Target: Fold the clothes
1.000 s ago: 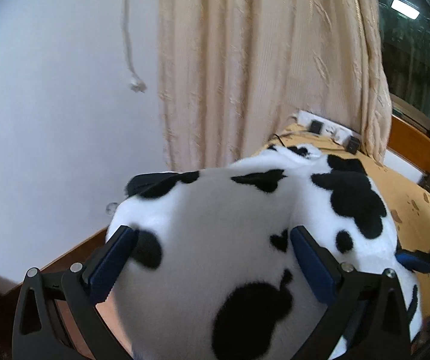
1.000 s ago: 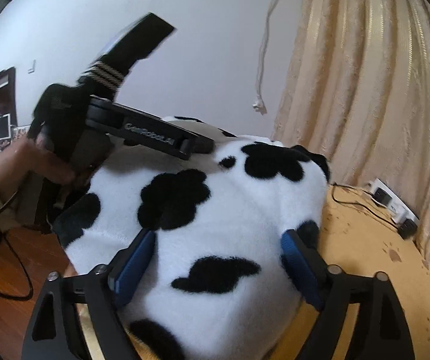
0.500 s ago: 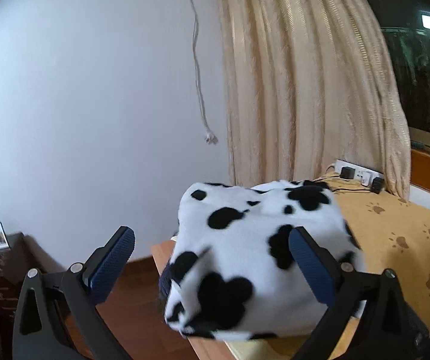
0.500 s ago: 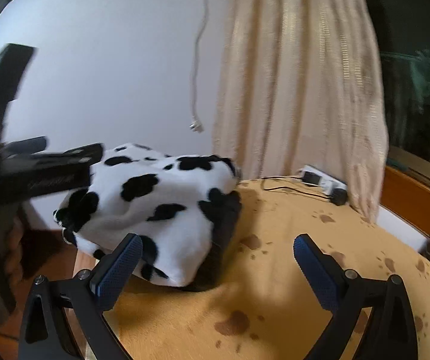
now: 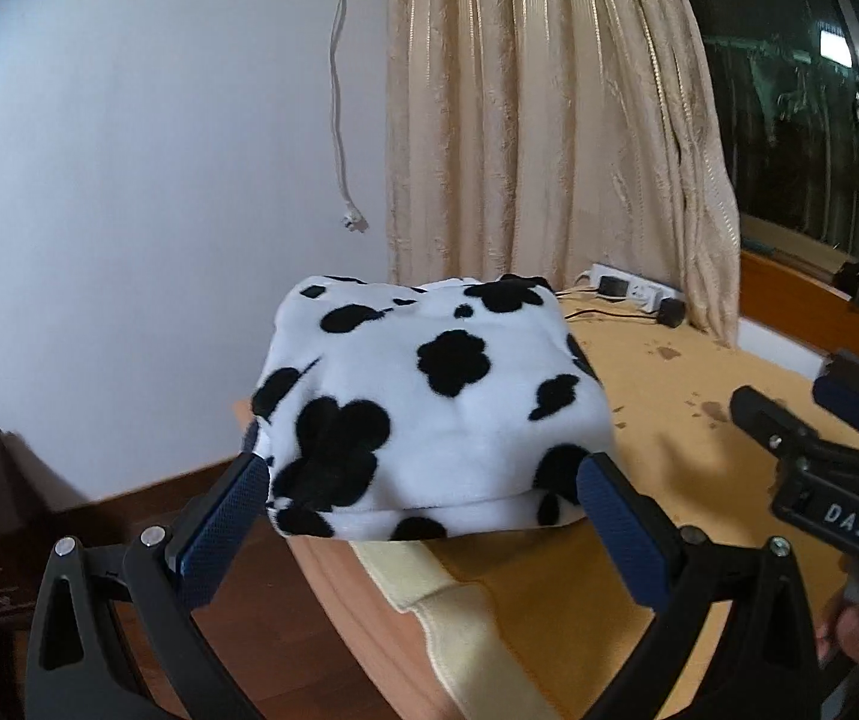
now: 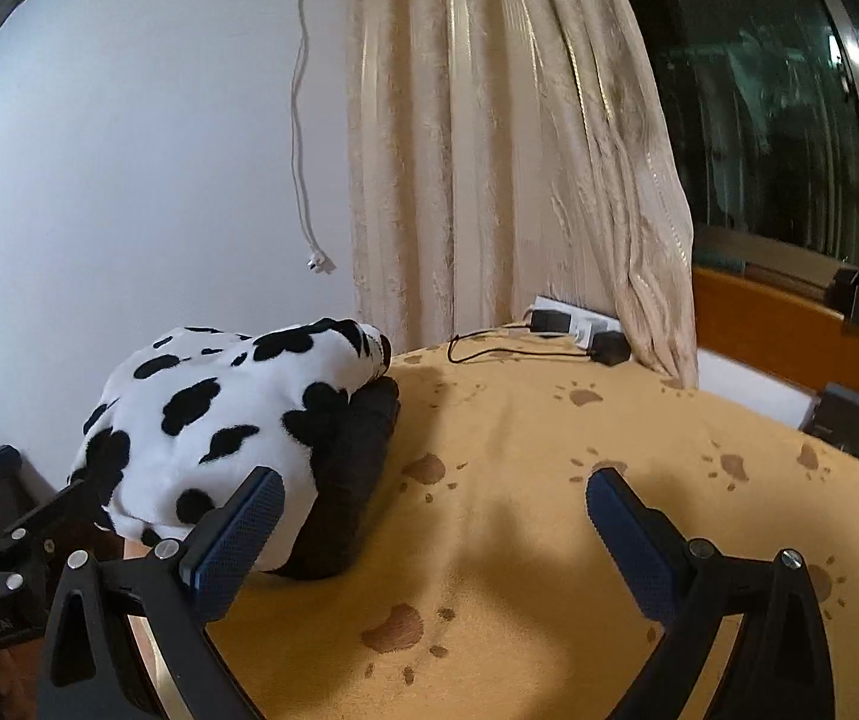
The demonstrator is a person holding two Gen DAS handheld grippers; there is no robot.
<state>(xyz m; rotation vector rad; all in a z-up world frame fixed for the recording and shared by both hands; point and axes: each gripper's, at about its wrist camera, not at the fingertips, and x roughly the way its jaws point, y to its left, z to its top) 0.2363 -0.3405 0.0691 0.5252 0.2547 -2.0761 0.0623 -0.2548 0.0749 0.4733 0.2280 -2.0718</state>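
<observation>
A folded white fleece garment with black cow spots (image 5: 429, 396) lies at the corner of the table, on top of a folded dark garment (image 6: 351, 480). It also shows in the right wrist view (image 6: 213, 426). My left gripper (image 5: 423, 534) is open and empty, just in front of the cow-print garment, apart from it. My right gripper (image 6: 429, 534) is open and empty, to the right of the pile, above the yellow paw-print cloth (image 6: 549, 540). The right gripper also shows at the right of the left wrist view (image 5: 819, 468).
The table's corner and edge (image 5: 321, 570) drop to a wooden floor on the left. A beige curtain (image 6: 489, 150) hangs behind. A power strip with chargers and a black cable (image 6: 579, 330) lies at the table's back. A wooden frame (image 6: 789, 330) runs along the right.
Both grippers have pulled back from the cow-print garment, which they straddled a second ago. The garment now rests on the pile, and the right gripper has swung right.
</observation>
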